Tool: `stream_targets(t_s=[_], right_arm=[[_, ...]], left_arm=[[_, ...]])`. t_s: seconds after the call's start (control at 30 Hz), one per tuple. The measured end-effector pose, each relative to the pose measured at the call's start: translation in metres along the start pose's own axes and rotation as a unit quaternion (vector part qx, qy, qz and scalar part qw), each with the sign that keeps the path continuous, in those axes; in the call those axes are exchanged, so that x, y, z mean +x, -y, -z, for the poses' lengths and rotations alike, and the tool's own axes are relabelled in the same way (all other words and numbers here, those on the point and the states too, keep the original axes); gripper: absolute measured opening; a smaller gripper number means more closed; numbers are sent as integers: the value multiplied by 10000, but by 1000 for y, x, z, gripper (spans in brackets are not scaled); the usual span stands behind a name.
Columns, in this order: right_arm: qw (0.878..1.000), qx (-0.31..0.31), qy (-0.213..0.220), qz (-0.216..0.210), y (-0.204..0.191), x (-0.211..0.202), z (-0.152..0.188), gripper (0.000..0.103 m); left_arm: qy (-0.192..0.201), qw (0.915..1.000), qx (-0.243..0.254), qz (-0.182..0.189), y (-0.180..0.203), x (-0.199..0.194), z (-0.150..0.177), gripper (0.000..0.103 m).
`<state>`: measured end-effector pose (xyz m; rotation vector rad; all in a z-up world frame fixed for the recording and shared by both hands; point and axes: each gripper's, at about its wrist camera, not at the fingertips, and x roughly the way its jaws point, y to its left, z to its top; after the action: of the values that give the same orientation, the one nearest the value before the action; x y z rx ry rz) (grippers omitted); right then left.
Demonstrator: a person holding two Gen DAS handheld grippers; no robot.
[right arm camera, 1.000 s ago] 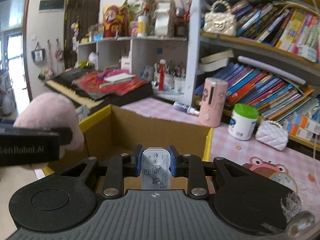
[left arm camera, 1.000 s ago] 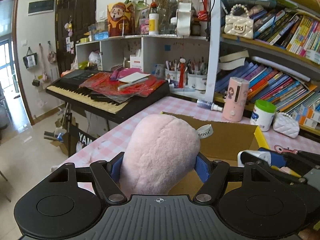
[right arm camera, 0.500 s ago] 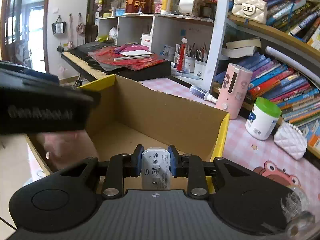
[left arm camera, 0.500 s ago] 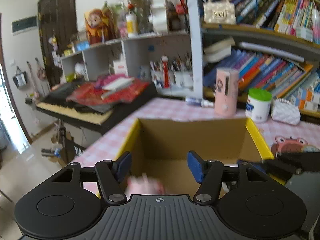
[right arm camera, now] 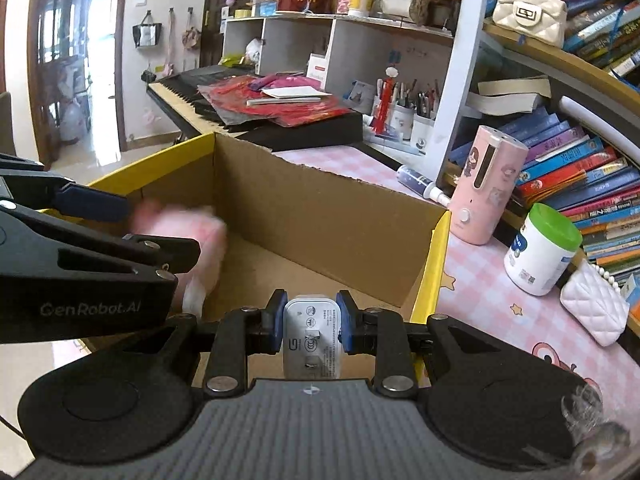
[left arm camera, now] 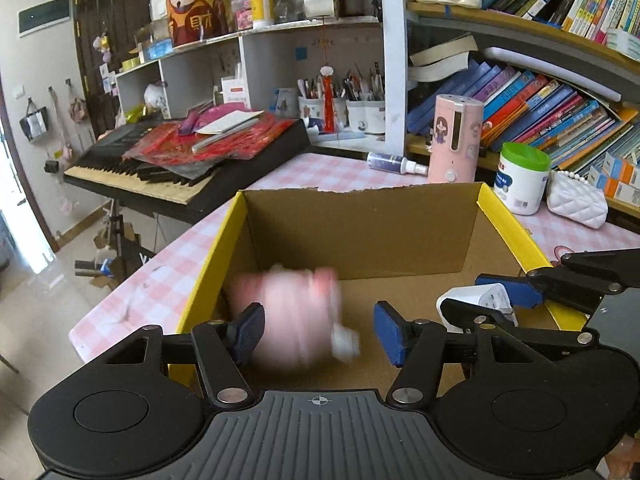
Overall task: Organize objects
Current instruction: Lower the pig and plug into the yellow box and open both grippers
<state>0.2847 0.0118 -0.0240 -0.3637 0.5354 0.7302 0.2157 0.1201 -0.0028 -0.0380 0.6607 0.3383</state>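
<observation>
An open cardboard box (left arm camera: 360, 232) with yellow flap edges stands on the pink checked table. A pink plush toy (left arm camera: 292, 312), blurred by motion, lies loose inside at the box's left side, also seen as the plush (right arm camera: 188, 224) from the right. My left gripper (left arm camera: 318, 332) hangs open over the box, its blue pads clear of the toy. My right gripper (right arm camera: 312, 320) is shut on a white charger plug (right arm camera: 312, 332) above the box's near right part. The charger (left arm camera: 480, 300) shows in the left wrist view too.
Behind the box stand a pink dispenser (left arm camera: 454, 136), a white jar with a green lid (left arm camera: 520, 180), a spray bottle (left arm camera: 394, 162) and a white quilted purse (left arm camera: 576, 200). Bookshelves rise at the right. A keyboard (left arm camera: 160, 160) piled with red papers sits beyond the table's left edge.
The left gripper opened and let go of the pink plush, which dropped into the box. Both grippers moved forward and down over the box. The right one kept the charger.
</observation>
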Motion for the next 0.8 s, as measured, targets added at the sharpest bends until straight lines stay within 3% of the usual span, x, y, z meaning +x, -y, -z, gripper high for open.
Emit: stream_targets(t_s=[0.2,0.37,0.43,0.53,0.8], right_arm=[[9998,67,94,180,-1,-3,2,26],[9992,146,202,319,-9,-15,2,46],[9986,208,238,428,-15,-23,0,66],[9973,413,380,469,-21,-38,-3,74],[9932,670,472,825,-55,-73,-1,81]], left_arm=[[119,9999,-101,-48,-3,-7,2,65],[326,9991,-228,-111,-10,-22,4,85],[428,9986,-298,-121,-15,-30,4,87],[568,9976,-369,-107,-21,-42,6,91],[852,9956,-373,-104,-34,-73,20,98]])
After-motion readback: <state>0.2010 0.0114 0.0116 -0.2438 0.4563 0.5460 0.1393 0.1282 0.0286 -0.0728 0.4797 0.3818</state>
